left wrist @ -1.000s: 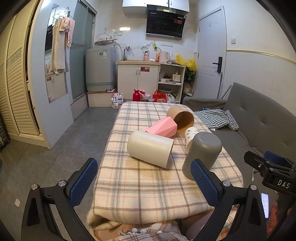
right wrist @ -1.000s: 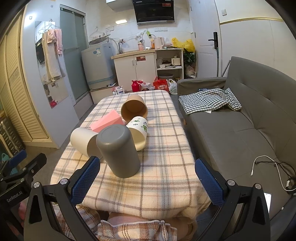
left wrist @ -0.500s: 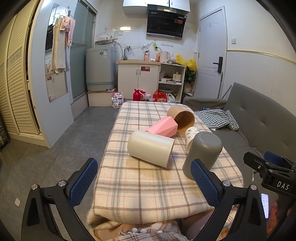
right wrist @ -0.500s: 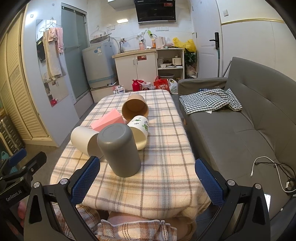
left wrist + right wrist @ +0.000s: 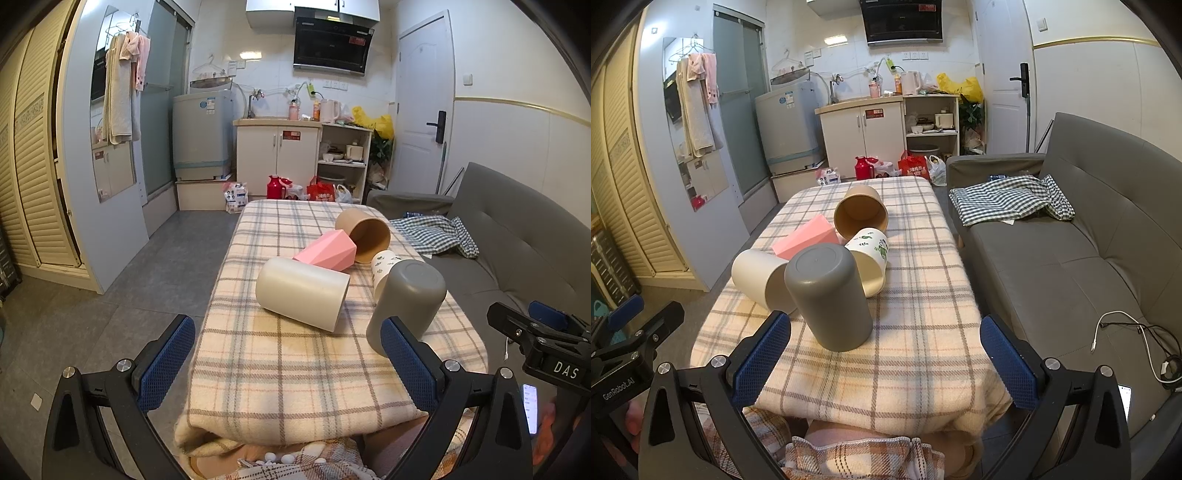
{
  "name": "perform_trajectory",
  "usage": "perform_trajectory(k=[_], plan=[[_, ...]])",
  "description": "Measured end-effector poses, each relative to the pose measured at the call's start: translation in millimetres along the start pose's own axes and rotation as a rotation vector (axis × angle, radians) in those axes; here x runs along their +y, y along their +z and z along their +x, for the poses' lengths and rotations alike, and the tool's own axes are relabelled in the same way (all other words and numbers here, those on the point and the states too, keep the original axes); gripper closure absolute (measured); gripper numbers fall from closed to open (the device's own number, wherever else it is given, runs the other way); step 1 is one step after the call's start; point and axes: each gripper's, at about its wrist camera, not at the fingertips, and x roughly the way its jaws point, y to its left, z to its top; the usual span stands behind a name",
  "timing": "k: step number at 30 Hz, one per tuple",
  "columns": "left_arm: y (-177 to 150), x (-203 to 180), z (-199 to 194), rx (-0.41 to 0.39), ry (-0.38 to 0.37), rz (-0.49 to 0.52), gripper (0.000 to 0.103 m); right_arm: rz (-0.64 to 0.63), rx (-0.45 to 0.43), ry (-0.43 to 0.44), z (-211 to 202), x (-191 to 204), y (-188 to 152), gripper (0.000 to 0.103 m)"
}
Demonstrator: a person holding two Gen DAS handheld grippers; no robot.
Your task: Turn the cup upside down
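Grey cup [image 5: 827, 295] stands mouth-down on the plaid-covered counter [image 5: 923, 332], closed base up, near the front edge. It leans slightly in both fisheye views (lens distortion may account for that; cannot tell).

Right hand-held gripper [image 5: 881, 352]: fingers spread wide apart, nothing between them. Grey cup sits just ahead of it, toward the left finger pad [image 5: 762, 354], not touching. Gripper is held low at the counter's near edge.

Left hand-held gripper [image 5: 288, 363]: fingers also wide apart, empty. In the left wrist view the grey cup [image 5: 406, 302] lies just beyond its right finger pad [image 5: 408, 363], which overlaps the cup's lower edge; contact cannot be judged.

Other cups, all on their sides: cream cup [image 5: 303, 293] left of the grey one, mouth toward the camera side in the right wrist view [image 5: 762, 278]; patterned paper cup [image 5: 870, 260] behind the grey cup, against it; brown paper cup [image 5: 860, 218] farther back, mouth facing the grippers; pink faceted cup [image 5: 327, 251] between cream and brown.

Grey sofa [image 5: 1089, 258] stands to the right of the counter.
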Motion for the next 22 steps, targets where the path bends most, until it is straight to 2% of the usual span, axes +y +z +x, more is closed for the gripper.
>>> perform_trajectory(k=[22], plan=[[-1.1, 2.0, 0.5, 0.003, 0.002, -0.007, 0.000, -0.005, 0.006, 0.000, 1.5, -0.3, -1.8, 0.000]])
